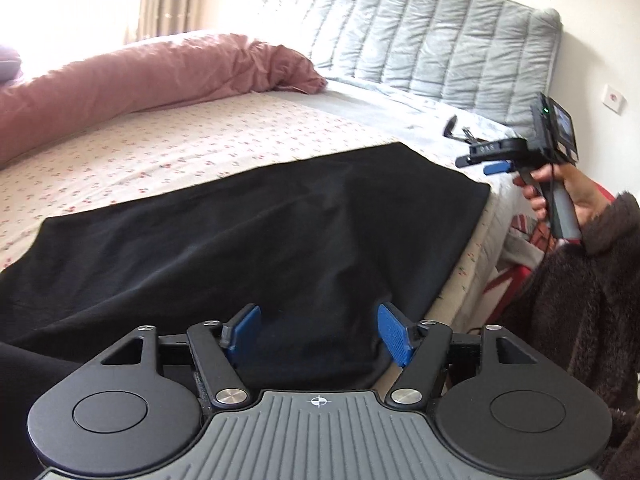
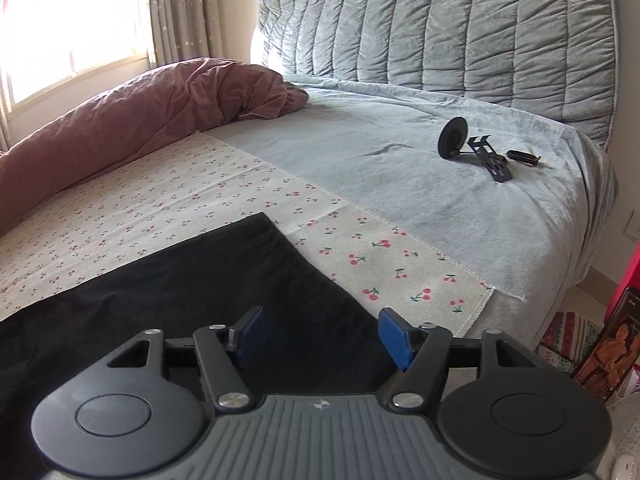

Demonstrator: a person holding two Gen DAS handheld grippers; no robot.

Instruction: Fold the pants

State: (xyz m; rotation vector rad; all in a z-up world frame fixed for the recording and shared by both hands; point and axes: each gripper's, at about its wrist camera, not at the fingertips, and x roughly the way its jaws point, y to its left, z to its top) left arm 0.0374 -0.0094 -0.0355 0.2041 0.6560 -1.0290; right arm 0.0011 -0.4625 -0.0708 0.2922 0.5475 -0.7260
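Black pants (image 1: 240, 232) lie flat on the cherry-print bed (image 2: 160, 208); both the left hand-held gripper (image 1: 318, 332) and right hand-held gripper (image 2: 322, 334) gape wide, empty. Only the right view shows a black bracket (image 2: 476, 150).

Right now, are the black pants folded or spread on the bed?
Spread flat, as far as I can see. The pants lie as one wide sheet on the bed; whether layers are doubled, I cannot tell. Both grippers are open, holding nothing.

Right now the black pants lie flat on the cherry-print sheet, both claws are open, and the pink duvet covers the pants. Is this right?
Not quite. The pink duvet does not cover the black pants; the right wrist view shows it bunched apart, toward the window. The rest holds: cherry-print sheet, left claw and right claw open.
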